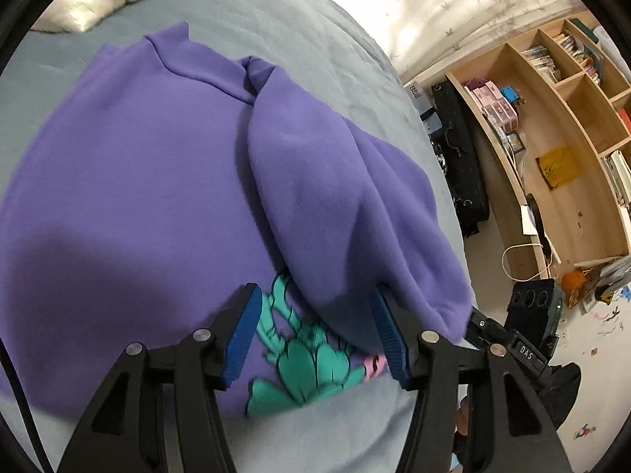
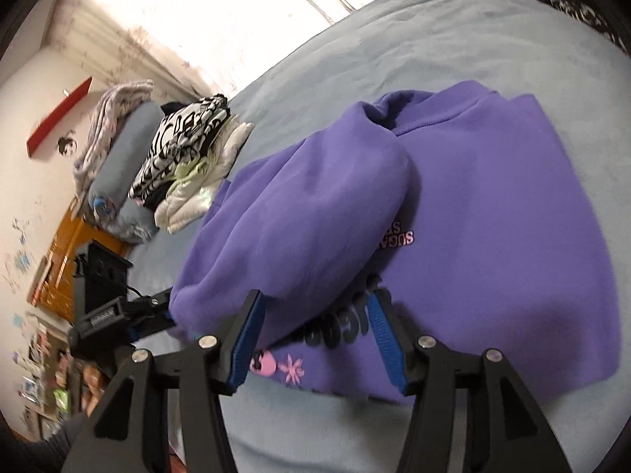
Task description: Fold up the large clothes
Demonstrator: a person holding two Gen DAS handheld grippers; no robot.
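The purple sweatshirt lies on the bed, a sleeve folded over toward its 3 o'clock side. Left claw and right claw both stand open, gripping nothing. Next likely: grasp the 6 o'clock hem and fold toward the collar.

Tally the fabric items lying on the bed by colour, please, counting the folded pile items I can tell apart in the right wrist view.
Purple: 1, the sweatshirt
Black-and-white patterned: 1, a folded garment
White or cream: 1, folded clothes
Grey-blue: 1, a rolled blanket
Pale lilac striped: 1, a folded cloth
Total: 5; deeper layers of the pile cannot be separated.
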